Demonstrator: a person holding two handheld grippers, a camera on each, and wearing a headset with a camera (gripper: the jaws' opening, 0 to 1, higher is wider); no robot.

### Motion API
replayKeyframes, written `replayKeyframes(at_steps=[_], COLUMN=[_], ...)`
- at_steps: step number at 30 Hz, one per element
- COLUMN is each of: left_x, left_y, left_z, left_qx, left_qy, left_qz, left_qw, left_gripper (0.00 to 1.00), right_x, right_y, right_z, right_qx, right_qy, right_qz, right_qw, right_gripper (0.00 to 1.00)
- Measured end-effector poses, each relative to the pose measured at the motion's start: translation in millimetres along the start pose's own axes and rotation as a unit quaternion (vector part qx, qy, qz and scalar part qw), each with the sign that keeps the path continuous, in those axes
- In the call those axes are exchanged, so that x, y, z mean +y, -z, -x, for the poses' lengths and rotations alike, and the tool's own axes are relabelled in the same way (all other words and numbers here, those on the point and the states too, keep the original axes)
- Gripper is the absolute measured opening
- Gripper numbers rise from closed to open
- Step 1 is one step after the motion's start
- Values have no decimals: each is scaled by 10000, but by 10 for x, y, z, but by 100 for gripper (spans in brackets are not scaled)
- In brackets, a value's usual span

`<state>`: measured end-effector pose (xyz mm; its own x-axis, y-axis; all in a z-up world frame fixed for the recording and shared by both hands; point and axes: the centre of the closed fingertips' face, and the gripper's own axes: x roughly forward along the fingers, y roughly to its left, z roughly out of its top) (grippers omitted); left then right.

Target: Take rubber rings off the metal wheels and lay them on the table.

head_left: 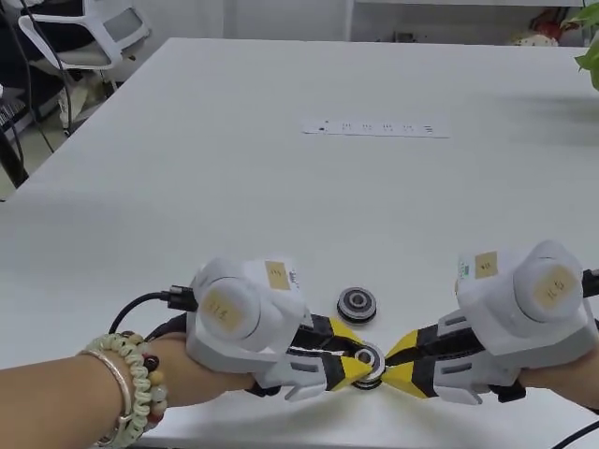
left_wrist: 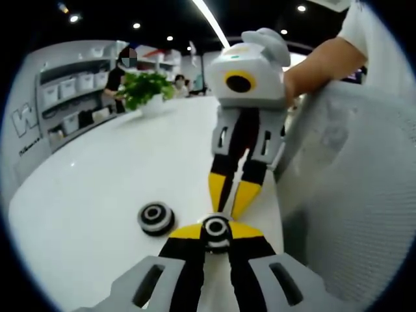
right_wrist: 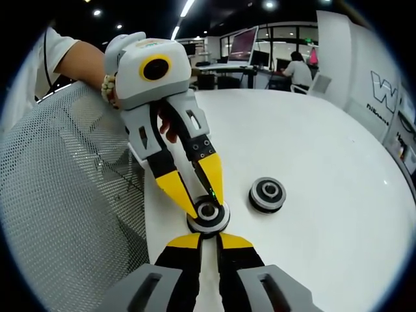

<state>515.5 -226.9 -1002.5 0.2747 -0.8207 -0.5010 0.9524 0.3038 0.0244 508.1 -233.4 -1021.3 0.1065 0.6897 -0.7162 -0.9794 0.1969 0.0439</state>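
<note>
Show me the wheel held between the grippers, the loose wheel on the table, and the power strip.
held wheel (head_left: 368, 359): head view, on its metal centre between the yellow tips.
loose wheel (head_left: 357, 304): head view, on its hub.
power strip (head_left: 374, 127): head view, on its top face, mid-length.

A white power strip (head_left: 374, 127) lies flat on the desk (head_left: 234, 168), toward its far side. A white office chair (head_left: 89, 33) stands beyond the far left corner, and green leaves (head_left: 588, 47) poke in at the far right. In the left gripper view a potted plant (left_wrist: 146, 88) stands at the desk's far end, with shelves of white bins (left_wrist: 71, 97) behind it. In the right gripper view a mesh chair back (right_wrist: 65, 195) is close beside the desk edge, and a monitor (right_wrist: 242, 44) and a seated person (right_wrist: 298, 70) are far off.
</note>
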Motion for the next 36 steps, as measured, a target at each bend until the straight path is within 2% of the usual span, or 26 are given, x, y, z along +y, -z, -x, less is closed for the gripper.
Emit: replayKeyframes(at_steps=[16,21,24,26,30,32,34,36], left_x=[17,19,20,20,18,17,18,16], left_y=[4,4,5,6,6,5,7,7], left_z=[-2,0,1,2,4,5,6,6], left_qx=[16,11,2,1,-5,-13,-23,-30], left_qy=[-34,-38,-38,-40,-35,-32,-28,-22], left_qz=[-22,-27,-20,-27,-43,-51,-48,-44], left_qw=[10000,10000,10000,10000,10000,10000,10000,10000], left_gripper=[14,14,14,14,14,14,14,14], right_x=[-53,-81,-90,-104,-104,-104,-109,-90], right_y=[3,1,1,-1,-9,-12,-9,-5], right_z=[-11,2,25,32,47,50,55,55], right_qx=[78,89,56,36,-33,-77,-103,-71], right_qy=[149,174,173,166,124,78,20,-29], right_qz=[-28,-294,-729,-876,-1432,-1727,-1883,-2436], right_qw=[9999,9994,9972,9960,9896,9849,9821,9698], right_gripper=[0,0,0,0,0,0,0,0])
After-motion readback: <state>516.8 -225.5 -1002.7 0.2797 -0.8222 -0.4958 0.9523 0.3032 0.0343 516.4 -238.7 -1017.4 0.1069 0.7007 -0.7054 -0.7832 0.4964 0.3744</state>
